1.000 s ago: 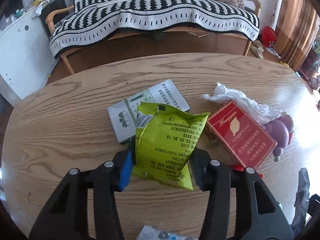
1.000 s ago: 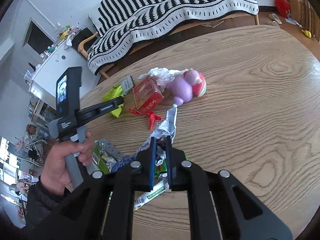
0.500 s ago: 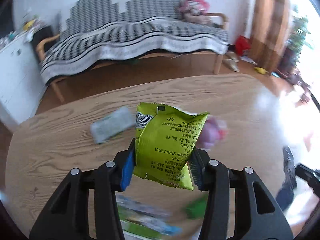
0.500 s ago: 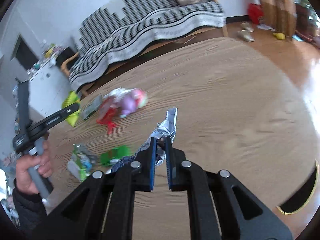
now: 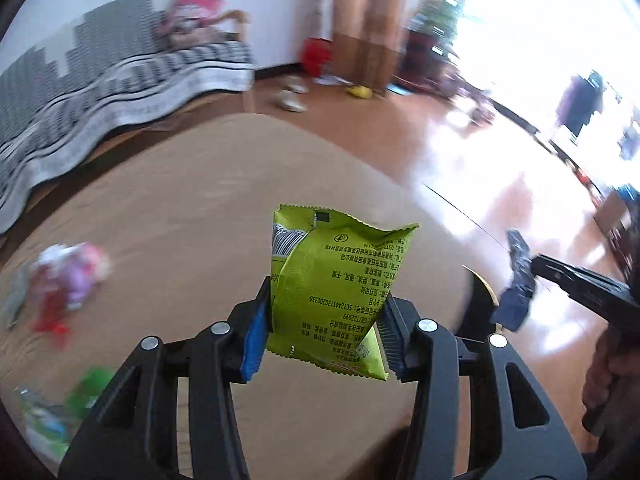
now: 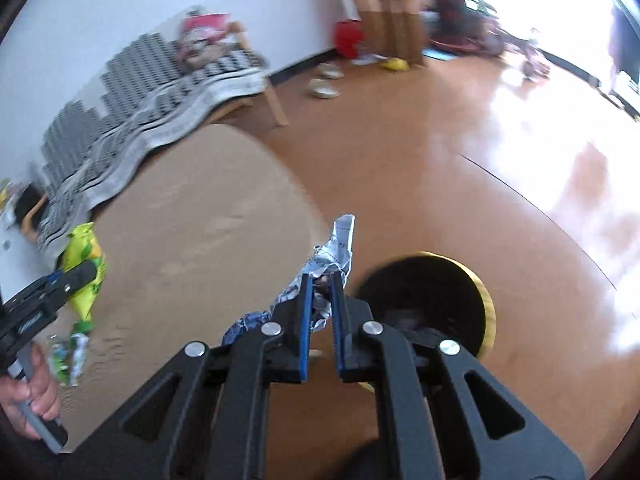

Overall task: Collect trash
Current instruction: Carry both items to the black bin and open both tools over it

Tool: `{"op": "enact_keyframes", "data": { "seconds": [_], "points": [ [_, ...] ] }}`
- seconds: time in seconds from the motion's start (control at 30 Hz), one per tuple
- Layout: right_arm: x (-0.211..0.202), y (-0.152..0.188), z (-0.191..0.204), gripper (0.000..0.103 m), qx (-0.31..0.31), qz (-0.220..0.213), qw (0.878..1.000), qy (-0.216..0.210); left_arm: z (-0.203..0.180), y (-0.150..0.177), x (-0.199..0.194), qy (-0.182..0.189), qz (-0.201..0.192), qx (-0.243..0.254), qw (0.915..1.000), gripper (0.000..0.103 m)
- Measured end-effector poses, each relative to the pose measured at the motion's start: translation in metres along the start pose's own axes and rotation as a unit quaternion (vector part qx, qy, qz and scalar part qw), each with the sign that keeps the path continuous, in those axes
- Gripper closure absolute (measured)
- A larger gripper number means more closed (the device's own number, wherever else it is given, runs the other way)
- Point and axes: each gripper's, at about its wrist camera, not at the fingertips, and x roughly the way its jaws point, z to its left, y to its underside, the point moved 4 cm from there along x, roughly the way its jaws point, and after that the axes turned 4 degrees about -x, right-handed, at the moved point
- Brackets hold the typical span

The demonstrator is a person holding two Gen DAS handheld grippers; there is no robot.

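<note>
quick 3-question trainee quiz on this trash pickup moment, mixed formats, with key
1. True or false: the left gripper is empty.
2. The right gripper is shut on what: A) crumpled foil wrapper B) red box C) purple toy
3. Fill in: the black bin with the yellow rim stands on the ____, beside the table.

Key:
1. False; it is shut on a green snack bag.
2. A
3. floor

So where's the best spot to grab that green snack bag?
Low on its flat body, coming from below with one finger on each face. The green snack bag is thin and flat, and the left tongs pinch it there now, so it stands upright without folding.
</note>
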Motion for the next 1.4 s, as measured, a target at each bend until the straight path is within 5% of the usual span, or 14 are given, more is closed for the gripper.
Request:
{"op": "enact_keyframes", "data": {
  "seconds": [0.3, 0.7, 0.77, 0.83, 1.3, 1.4],
  "points": [
    [0.038, 0.036, -0.1, 0.093, 0.048, 0.066, 0.995, 0.05, -0.124, 0.026, 0.061, 0.081, 0.049, 0.071, 0.993, 0.056],
    [0.053, 0.036, -0.11, 0.093, 0.06, 0.084, 0.994, 0.045, -0.154, 0.031, 0.091, 0.093, 0.069, 0.08, 0.99, 0.056],
    [0.054, 0.037, -0.11, 0.082, 0.061, 0.087, 0.993, 0.047, -0.155, 0.031, 0.091, 0.094, 0.07, 0.078, 0.9901, 0.056],
    [0.051, 0.036, -0.113, 0.024, 0.065, 0.078, 0.993, 0.052, -0.156, 0.03, 0.093, 0.098, 0.072, 0.075, 0.9897, 0.056],
    [0.02, 0.033, -0.15, 0.022, 0.131, 0.026, 0.988, 0.073, -0.188, 0.031, 0.11, 0.131, 0.078, 0.078, 0.9852, 0.056],
    [0.013, 0.031, -0.157, 0.022, 0.144, 0.014, 0.986, 0.079, -0.194, 0.029, 0.111, 0.135, 0.065, 0.075, 0.9859, 0.043]
  ]
}}
